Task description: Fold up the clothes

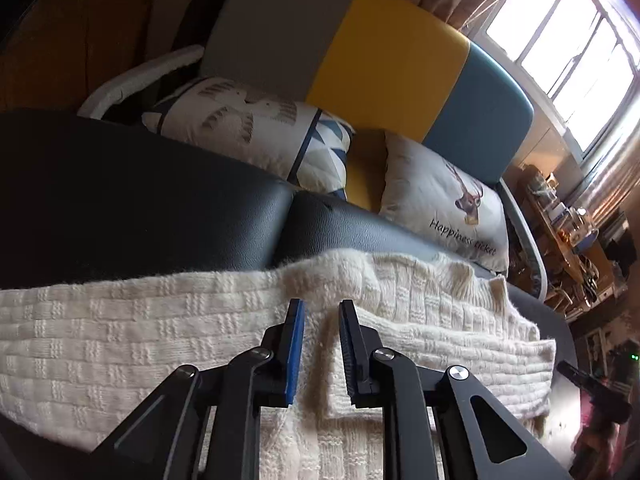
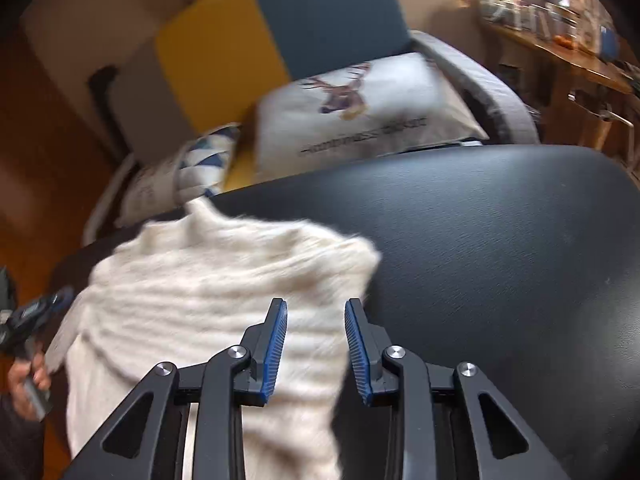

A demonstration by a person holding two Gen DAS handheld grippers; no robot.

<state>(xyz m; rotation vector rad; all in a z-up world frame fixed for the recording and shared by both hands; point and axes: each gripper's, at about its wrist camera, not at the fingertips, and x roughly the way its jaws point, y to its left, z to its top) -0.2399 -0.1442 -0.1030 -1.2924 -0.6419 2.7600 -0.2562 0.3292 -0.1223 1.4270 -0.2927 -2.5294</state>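
Low over the cream basket-weave knitted sweater [image 1: 200, 340], the left tongs [image 1: 321, 308] point toward its far edge, jaws narrowly parted with a raised fold of knit between them, though I cannot tell whether they pinch it. The sweater lies spread on the black padded leather surface [image 1: 140, 208], its far hem near the seam. The right tongs [image 2: 316, 306] stand wide and hold nothing, straddling the sweater's right edge [image 2: 224, 280]; bare black leather [image 2: 500, 260] stretches open to the right. Cushions sit beyond.
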